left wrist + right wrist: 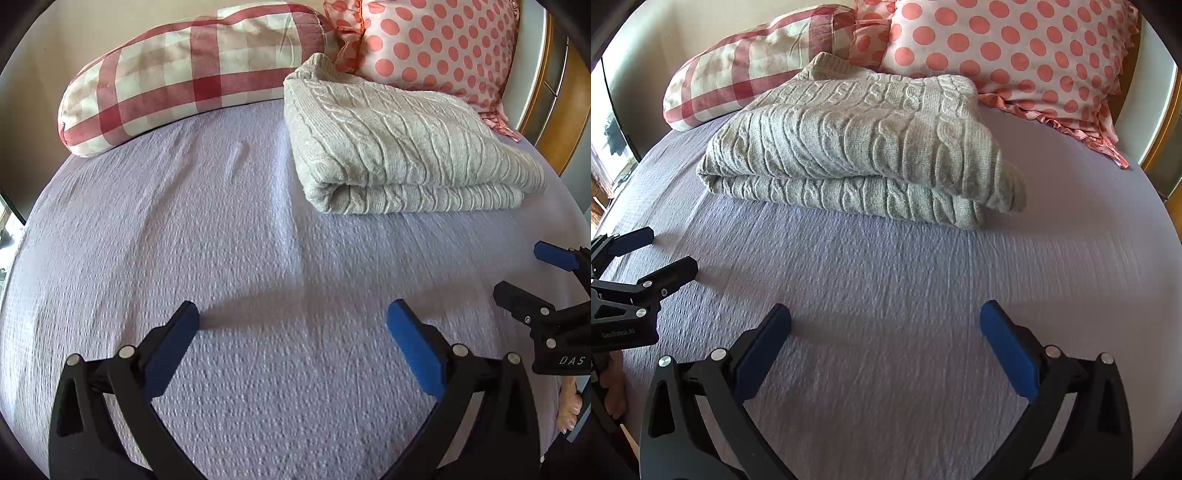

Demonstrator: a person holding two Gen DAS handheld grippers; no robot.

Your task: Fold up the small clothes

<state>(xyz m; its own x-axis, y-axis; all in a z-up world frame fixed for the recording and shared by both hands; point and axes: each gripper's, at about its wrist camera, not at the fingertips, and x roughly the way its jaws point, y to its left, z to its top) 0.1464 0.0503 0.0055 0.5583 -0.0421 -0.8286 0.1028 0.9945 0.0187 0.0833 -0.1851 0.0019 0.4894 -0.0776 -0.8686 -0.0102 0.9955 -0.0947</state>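
A grey cable-knit sweater (399,144) lies folded in a thick stack on the lilac bedspread (221,236), near the pillows; it also shows in the right wrist view (857,147). My left gripper (293,314) is open and empty, low over the bedspread, well short of the sweater and to its left. My right gripper (885,315) is open and empty, also over bare bedspread in front of the sweater. Each gripper shows in the other's view: the right one (532,273) at the right edge, the left one (661,254) at the left edge.
A red-and-white checked pillow (192,70) and a pink polka-dot pillow (436,48) lie against the wall behind the sweater. A wooden frame (557,110) stands past the bed's right side. The bed's left edge drops off near a window (609,147).
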